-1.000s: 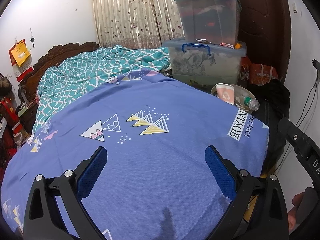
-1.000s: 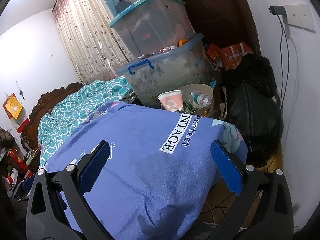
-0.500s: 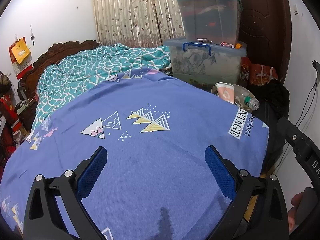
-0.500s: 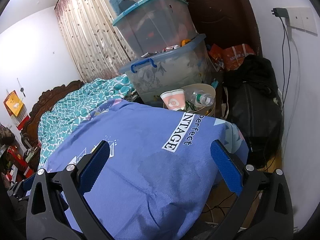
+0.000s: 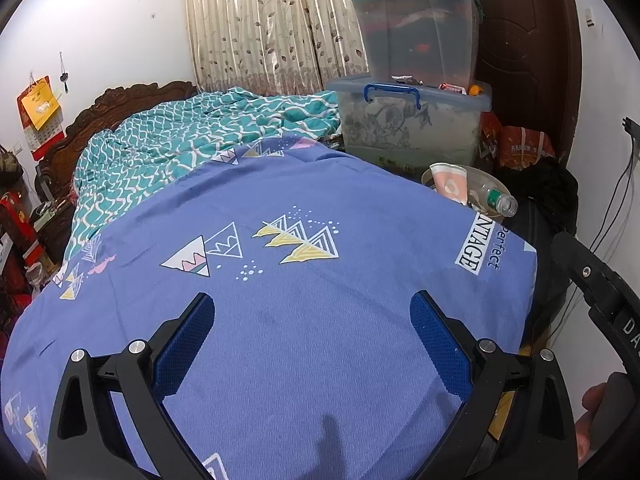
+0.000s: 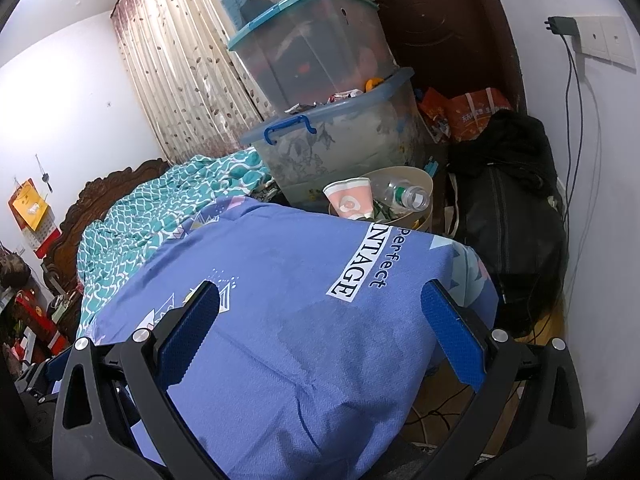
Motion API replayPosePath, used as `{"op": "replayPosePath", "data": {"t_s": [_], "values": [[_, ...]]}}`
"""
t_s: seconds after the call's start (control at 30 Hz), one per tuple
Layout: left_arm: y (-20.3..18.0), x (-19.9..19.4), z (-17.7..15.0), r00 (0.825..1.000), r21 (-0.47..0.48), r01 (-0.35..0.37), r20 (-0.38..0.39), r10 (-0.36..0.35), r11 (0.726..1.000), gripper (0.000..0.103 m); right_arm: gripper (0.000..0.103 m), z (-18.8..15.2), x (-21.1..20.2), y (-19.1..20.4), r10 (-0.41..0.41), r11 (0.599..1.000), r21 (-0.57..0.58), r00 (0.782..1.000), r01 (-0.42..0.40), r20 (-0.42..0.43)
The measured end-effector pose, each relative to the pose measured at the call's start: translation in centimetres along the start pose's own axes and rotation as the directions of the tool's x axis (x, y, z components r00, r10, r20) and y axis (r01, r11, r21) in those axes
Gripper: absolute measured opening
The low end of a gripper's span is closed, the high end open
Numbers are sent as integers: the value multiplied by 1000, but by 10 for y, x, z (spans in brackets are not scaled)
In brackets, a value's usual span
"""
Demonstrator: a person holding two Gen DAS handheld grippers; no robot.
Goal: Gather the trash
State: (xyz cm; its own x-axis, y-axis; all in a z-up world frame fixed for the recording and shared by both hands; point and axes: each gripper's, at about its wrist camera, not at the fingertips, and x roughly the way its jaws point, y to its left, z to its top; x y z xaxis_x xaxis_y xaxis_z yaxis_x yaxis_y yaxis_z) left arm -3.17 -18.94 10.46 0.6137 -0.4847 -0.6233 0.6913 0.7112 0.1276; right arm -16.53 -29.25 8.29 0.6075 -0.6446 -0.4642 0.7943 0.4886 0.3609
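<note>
Right wrist view puts the trash bin (image 6: 424, 216) just past the far corner of the bed, pressed between the bedspread (image 6: 304, 312) edge and the stacked storage boxes (image 6: 332, 148). You can see a paper cup (image 6: 350, 199) and a clear plastic bottle (image 6: 404, 195) sticking up out of its rim; whatever lies deeper in it is hidden by the bedspread edge. On the left wrist view the same bin (image 5: 494, 182) shows only its upper rim, with the cup (image 5: 450, 182) and bottle (image 5: 496, 200) above the cloth.

Your right gripper (image 6: 320, 330) is spread wide with nothing between its blue pads, hanging over the bed's corner. Your left gripper (image 5: 312, 334) is likewise fully apart and holds nothing, above the middle of the bedspread (image 5: 280, 300).

To the right of the bin a black bag (image 6: 512, 216) fills the gap against the wall, and cables (image 6: 576, 128) hang down there. The floor beside the bed is mostly cut off by your fingers.
</note>
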Motion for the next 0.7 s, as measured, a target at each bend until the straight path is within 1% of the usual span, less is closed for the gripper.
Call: {"op": "replayPosePath", "data": {"t_s": [0.7], "values": [[0,7,-8,1000,17,-4,-31,5,1000,94,100,-4,4,1,4,1000,-2,1000,-4,-11]]}}
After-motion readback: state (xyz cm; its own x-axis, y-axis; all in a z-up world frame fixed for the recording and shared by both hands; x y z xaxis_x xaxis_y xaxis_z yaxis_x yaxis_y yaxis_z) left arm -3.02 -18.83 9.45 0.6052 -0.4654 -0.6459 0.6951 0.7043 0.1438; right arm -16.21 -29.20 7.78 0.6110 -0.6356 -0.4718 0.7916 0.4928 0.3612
